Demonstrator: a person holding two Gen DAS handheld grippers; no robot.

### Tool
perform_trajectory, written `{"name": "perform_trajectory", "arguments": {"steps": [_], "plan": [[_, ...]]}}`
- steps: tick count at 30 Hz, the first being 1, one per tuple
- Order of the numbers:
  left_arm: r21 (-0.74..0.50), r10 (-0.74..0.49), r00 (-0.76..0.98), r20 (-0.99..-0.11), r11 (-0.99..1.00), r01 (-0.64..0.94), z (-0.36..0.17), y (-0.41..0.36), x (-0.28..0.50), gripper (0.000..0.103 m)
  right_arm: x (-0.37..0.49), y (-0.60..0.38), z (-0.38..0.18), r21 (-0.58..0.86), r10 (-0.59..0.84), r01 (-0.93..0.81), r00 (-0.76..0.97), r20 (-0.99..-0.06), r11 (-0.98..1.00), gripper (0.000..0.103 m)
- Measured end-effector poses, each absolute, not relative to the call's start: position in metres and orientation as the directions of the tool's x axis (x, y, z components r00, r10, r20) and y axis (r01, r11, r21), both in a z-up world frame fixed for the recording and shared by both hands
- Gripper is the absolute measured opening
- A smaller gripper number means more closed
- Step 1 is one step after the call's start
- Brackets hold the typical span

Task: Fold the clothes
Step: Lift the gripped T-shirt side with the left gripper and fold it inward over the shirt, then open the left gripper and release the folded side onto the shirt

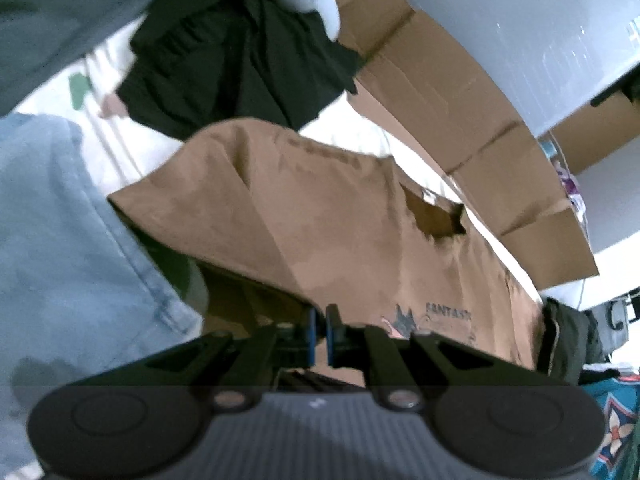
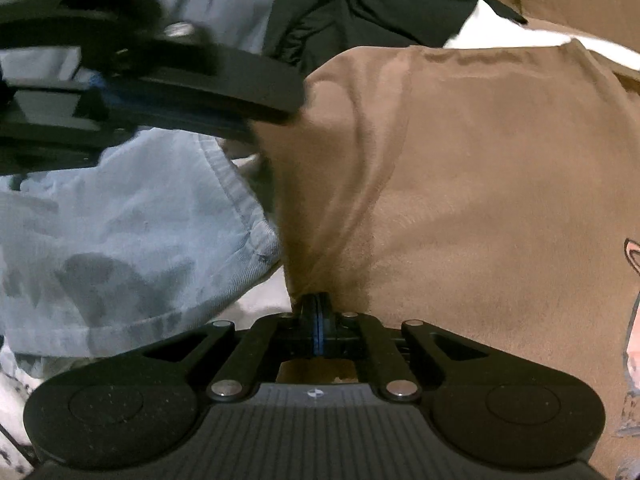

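Observation:
A brown T-shirt (image 1: 340, 216) with a small printed logo (image 1: 432, 316) lies spread on the white bedding (image 1: 360, 128). My left gripper (image 1: 319, 320) is shut on its near edge, which hangs lifted over a shadow. From the right wrist view, the left gripper (image 2: 248, 126) comes in from the upper left and meets the brown T-shirt (image 2: 480, 184) at its side edge. My right gripper (image 2: 318, 306) is shut on a pinch of the same shirt, and folds fan out from its tips.
Light blue denim (image 1: 68, 240) lies to the left, touching the shirt (image 2: 132, 236). A black garment (image 1: 236, 52) sits beyond it. Flattened cardboard boxes (image 1: 460, 92) run along the right. A dark green garment (image 1: 568, 336) and teal patterned cloth (image 1: 616, 428) lie at the lower right.

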State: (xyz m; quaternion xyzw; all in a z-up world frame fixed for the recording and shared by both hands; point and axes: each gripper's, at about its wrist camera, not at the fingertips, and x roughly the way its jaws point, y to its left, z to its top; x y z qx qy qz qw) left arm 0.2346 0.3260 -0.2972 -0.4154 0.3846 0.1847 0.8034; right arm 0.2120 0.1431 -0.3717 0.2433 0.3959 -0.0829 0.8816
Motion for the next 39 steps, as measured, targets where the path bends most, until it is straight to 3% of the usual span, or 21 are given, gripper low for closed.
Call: {"name": "perform_trajectory", "arguments": {"steps": [6, 10, 16, 19, 24, 27, 39], "plan": [[-0.515, -0.066, 0.615, -0.785, 0.621, -0.591, -0.308, 0.316, 0.245, 0.006, 0.195, 0.137, -0.367, 0.389, 0.047, 0.356, 0.683, -0.728, 0.85, 0.012], [-0.509, -0.085, 0.598, -0.797, 0.628, -0.589, -0.319, 0.307, 0.246, 0.006, 0.171, 0.132, -0.358, 0.384, 0.006, 0.391, 0.694, -0.72, 0.836, 0.036], [-0.488, -0.11, 0.573, -0.812, 0.667, -0.563, -0.329, 0.288, 0.256, 0.008, 0.13, 0.118, -0.346, 0.382, -0.053, 0.475, 0.678, -0.733, 0.793, 0.036], [-0.456, -0.111, 0.541, -0.834, 0.691, -0.561, -0.334, 0.277, 0.262, 0.018, 0.116, 0.111, -0.341, 0.38, -0.067, 0.503, 0.665, -0.743, 0.776, 0.036], [-0.415, -0.073, 0.516, -0.853, 0.696, -0.587, -0.334, 0.27, 0.251, 0.044, 0.102, 0.096, -0.331, 0.355, -0.101, 0.536, 0.646, -0.757, 0.765, 0.039], [-0.376, -0.036, 0.489, -0.872, 0.689, -0.62, -0.335, 0.273, 0.241, 0.047, 0.094, 0.085, -0.328, 0.345, -0.126, 0.562, 0.636, -0.762, 0.752, 0.044], [-0.277, 0.072, 0.404, -0.912, 0.619, -0.735, -0.355, 0.296, 0.219, 0.052, 0.091, 0.076, -0.326, 0.366, -0.121, 0.568, 0.644, -0.755, 0.737, 0.044]]}}
